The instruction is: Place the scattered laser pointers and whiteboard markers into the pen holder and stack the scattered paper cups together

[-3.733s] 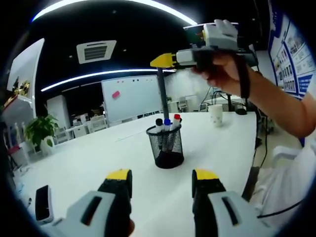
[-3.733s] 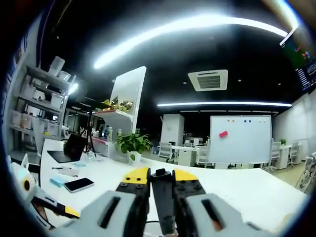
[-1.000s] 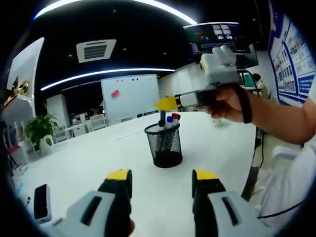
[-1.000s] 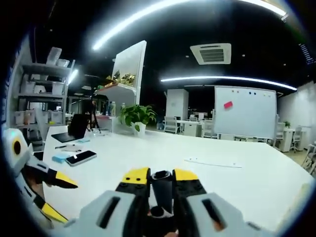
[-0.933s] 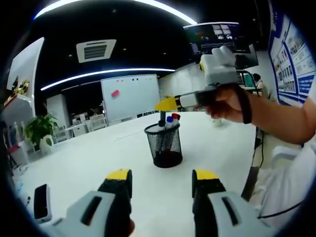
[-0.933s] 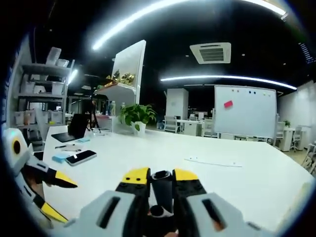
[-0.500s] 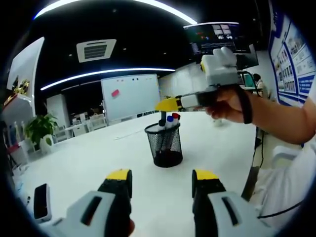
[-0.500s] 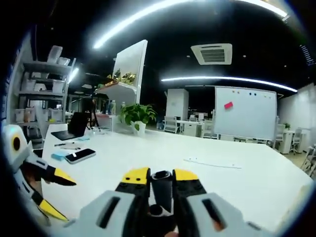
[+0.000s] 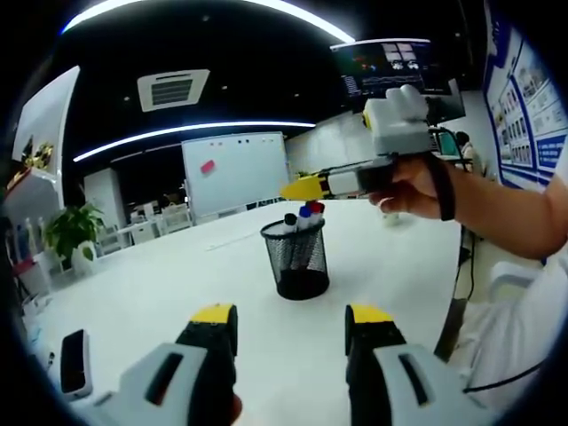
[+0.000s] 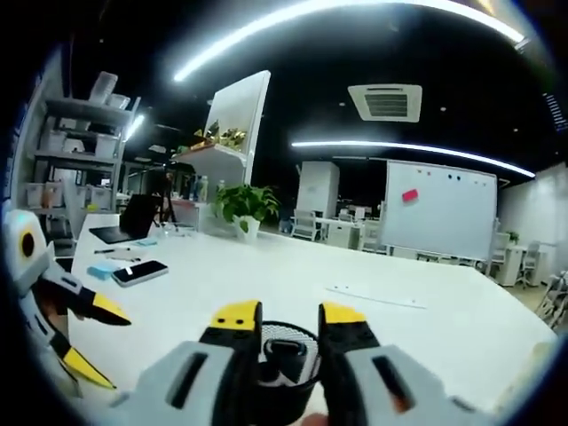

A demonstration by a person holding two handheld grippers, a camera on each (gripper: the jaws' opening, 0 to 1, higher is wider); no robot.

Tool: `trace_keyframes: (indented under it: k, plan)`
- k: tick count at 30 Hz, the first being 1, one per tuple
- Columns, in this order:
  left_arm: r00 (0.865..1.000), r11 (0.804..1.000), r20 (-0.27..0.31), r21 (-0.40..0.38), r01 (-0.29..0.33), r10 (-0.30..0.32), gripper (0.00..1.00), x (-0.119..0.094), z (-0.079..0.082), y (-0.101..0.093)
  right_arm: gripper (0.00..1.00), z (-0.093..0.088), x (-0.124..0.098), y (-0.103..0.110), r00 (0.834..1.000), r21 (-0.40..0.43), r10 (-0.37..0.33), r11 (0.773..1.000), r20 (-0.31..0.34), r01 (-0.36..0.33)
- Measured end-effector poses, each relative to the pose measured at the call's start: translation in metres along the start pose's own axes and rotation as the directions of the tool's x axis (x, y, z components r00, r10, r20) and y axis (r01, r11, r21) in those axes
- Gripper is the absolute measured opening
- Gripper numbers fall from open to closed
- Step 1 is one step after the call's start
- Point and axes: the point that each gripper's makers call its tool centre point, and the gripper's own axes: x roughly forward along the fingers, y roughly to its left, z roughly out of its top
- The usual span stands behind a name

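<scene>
Jaws on the left gripper [image 9: 288, 324] are spread wide with nothing between them, hanging low over the white table [image 9: 169, 284]. Going left to right in the left gripper view: a phone [image 9: 74, 362] lies near the table's left edge, then the black mesh pen holder [image 9: 297, 259] stands upright mid-table with marker caps poking out, one black, one blue, one red. Right above the holder are the yellow tips of the right gripper [image 9: 302, 187], held level in a person's hand [image 9: 424, 188]. A paper cup [image 9: 390, 217] seems to sit behind that hand, but it's mostly hidden so I can't be sure.

From the right gripper view, the right gripper [image 10: 289, 318] has its jaws apart, not clamped on anything, straddling the holder's rim [image 10: 286, 330] from above. One dark pen [image 10: 286, 347] stands inside between them. Off to the left, the left gripper [image 10: 84, 333] shows with its yellow tips apart.
</scene>
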Motion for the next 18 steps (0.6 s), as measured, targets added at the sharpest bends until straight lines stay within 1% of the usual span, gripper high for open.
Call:
trace_keyframes:
  k: [9,13,18]
  plan:
    - [1.0,1.0,-0.003,0.001,-0.001,0.001,0.5,-0.0003,-0.0004,0.0,0.28,0.0015,0.0002,-0.0015,1.0,-0.001,0.001,1.0,0.003,-0.001]
    - [1.0,1.0,-0.004,0.001,0.0,0.0,0.5,-0.0002,-0.0006,0.0003,0.31,0.0026,0.0,-0.0027,1.0,0.0,0.004,1.0,0.006,-0.004]
    - [1.0,1.0,-0.004,0.002,0.001,-0.001,0.5,0.0006,0.0,0.0004,0.32,0.0051,0.0005,-0.0053,1.0,-0.004,0.005,1.0,0.011,-0.005]
